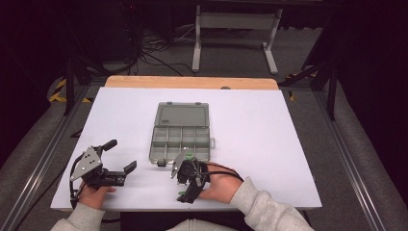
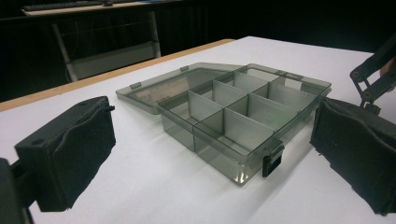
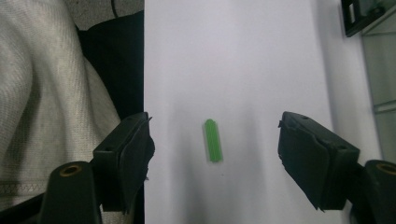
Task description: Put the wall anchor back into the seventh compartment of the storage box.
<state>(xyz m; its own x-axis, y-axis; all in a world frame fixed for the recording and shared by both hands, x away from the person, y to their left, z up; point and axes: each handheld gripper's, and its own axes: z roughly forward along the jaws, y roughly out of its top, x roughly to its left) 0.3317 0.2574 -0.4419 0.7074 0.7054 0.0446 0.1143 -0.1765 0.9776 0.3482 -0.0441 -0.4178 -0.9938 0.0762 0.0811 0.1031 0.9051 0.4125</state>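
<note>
A grey see-through organiser box (image 1: 180, 137) lies open mid-table, lid folded flat behind it; its compartments (image 2: 243, 112) look empty. My left gripper (image 1: 120, 155) rests left of the box near the front edge, and its jaws (image 2: 210, 140) stand open toward the box's corner with nothing between them. My right gripper (image 1: 188, 177) hangs just in front of the box, pointing down at the table. In its own view a small green peg (image 3: 213, 140) lies on the white surface between the wide-apart pads (image 3: 317, 158), touching neither; the right gripper (image 3: 218, 156) is open.
The white tabletop (image 1: 269, 144) ends close to the person's sweater (image 3: 46, 93) at the front edge. The box's black latch (image 2: 272, 161) sticks out toward my left gripper. Part of the other gripper (image 2: 373, 79) shows beyond the box.
</note>
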